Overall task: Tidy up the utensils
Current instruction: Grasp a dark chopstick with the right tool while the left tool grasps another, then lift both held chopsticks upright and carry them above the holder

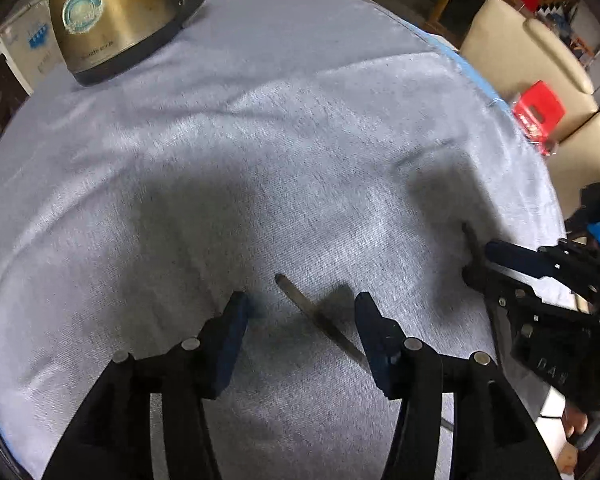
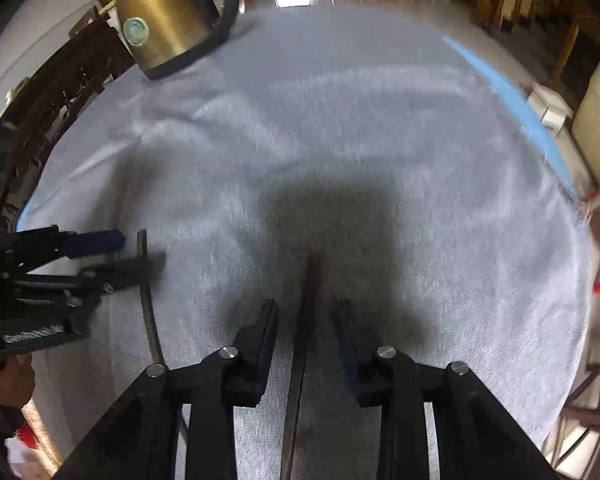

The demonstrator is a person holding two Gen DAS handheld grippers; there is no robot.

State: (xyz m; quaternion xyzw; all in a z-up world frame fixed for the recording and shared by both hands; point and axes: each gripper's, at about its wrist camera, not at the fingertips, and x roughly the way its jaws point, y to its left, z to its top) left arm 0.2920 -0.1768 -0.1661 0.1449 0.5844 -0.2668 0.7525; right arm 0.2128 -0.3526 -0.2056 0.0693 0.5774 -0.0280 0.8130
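A thin dark metal utensil handle [image 1: 320, 318] lies on the grey tablecloth [image 1: 280, 160] between the open fingers of my left gripper [image 1: 300, 304], slanting under the right finger. A second thin metal utensil [image 2: 306, 320] lies straight between the open fingers of my right gripper [image 2: 304, 312]. Neither gripper touches its utensil. The right gripper shows at the right edge of the left wrist view [image 1: 476, 256]. The left gripper shows at the left of the right wrist view [image 2: 136, 248], with the first utensil [image 2: 146, 292] beneath it. The utensils' heads are hidden.
A brass-coloured electric kettle [image 1: 116, 20] stands at the far left of the table; it also shows in the right wrist view [image 2: 168, 12]. Cream chairs [image 1: 520, 60] and a red stool [image 1: 538, 110] stand beyond the right table edge. Dark wooden chairs [image 2: 60, 92] stand left.
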